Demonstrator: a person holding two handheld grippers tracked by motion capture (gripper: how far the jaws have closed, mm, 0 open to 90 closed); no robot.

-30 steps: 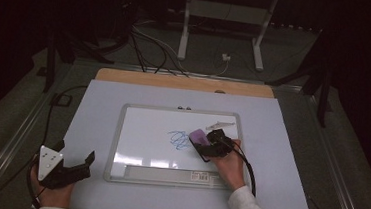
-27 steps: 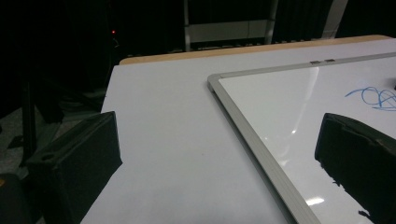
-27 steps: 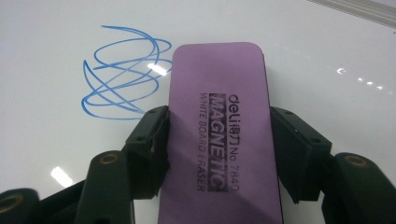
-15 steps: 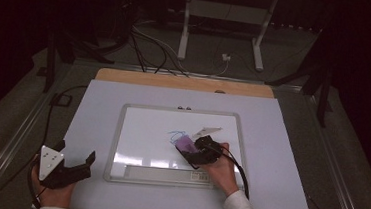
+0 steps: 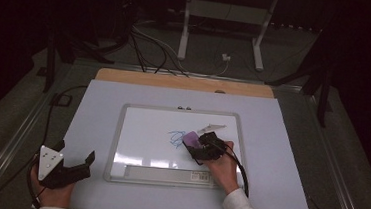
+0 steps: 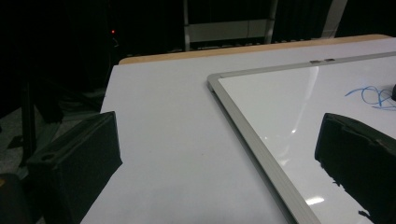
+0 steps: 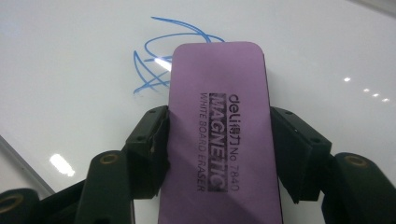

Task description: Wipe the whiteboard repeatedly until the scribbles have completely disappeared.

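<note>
Gripping the purple eraser (image 7: 219, 135) by its long sides, the right gripper (image 5: 201, 145) now rests at the right edge of the blue scribble (image 5: 176, 138) on the whiteboard (image 5: 141, 131). A second ago it sat right of the scribble, then swept left across it, and is back near its start. Much scribble remains, so I judge the wiping under way and unfinished. The left gripper (image 5: 68, 168) has not moved: it lies on the table (image 5: 279, 157) left of the whiteboard, jaws spread on nothing.
</note>
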